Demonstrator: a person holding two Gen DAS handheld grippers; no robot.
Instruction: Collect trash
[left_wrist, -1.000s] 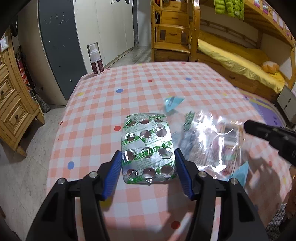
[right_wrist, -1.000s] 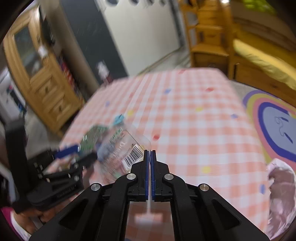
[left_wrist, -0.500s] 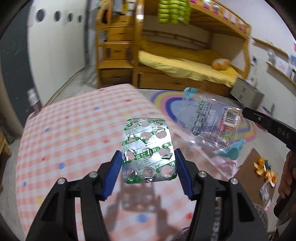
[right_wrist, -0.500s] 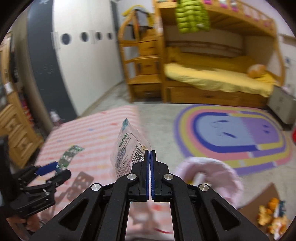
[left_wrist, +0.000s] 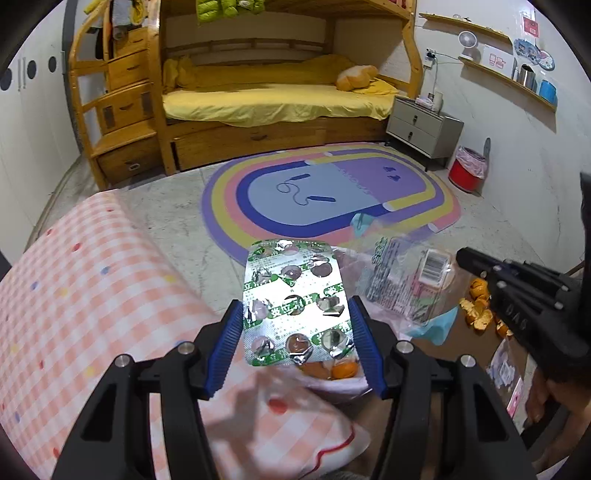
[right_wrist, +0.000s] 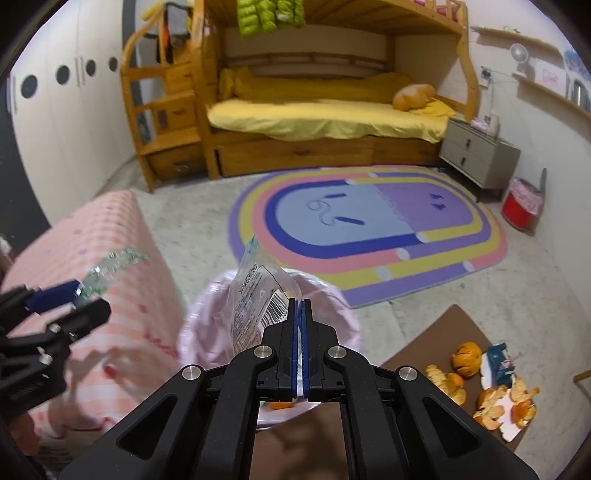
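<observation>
Our left claw (left_wrist: 297, 341) grips the blister pack (left_wrist: 295, 302) by its edges while our right claw (right_wrist: 300, 314) pinches the clear wrapper (right_wrist: 255, 295) over the pink-lined bin (right_wrist: 332, 295).

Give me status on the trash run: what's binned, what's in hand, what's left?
Done: orange peel already shows inside the pink-lined bin.
In hand: the left gripper grips the empty blister pack; the right gripper pinches the clear wrapper above the bin. Neither is released.
Left: drop both, then the loose peels and blue wrapper on the brown board.
</observation>
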